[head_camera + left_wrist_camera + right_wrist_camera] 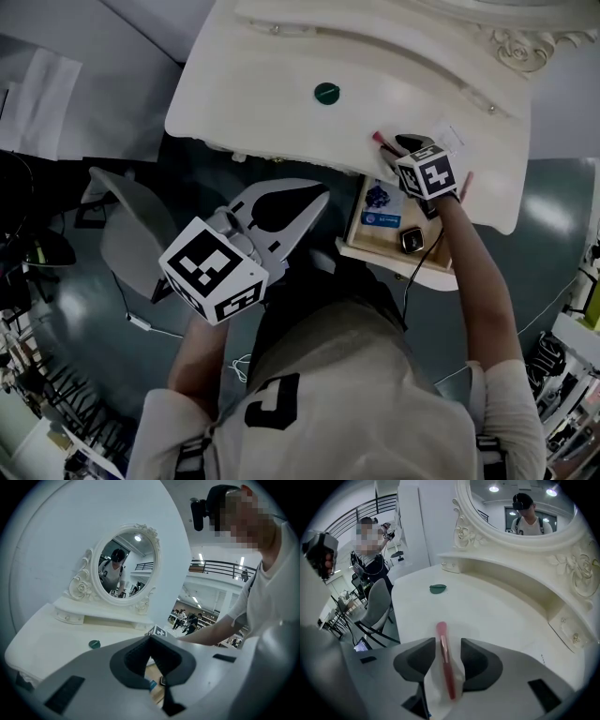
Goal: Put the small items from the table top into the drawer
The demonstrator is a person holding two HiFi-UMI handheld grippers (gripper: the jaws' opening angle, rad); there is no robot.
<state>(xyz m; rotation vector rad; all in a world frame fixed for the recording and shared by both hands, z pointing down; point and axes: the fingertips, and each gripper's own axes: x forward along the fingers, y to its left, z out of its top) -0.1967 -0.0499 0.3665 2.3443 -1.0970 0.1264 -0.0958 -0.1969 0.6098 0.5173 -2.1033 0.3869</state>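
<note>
Jaws wide, right tool (447,646) straddles pink makeup brush (446,662), seemingly untouched, lengthwise on desk (501,616); left tool (151,641) closed, empty.

I'm looking at a big open hall rigged as a test lab: a white counter (47,639) with an ornate vanity mirror (124,564), a mezzanine railing (220,566), ceiling strip lights (202,557) and other people (186,619) in the background.

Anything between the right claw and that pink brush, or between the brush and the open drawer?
Nothing visible. The right claw straddles the pink brush on the table, jaws apart, and the open drawer lies just below that edge with bare floor showing.
</note>
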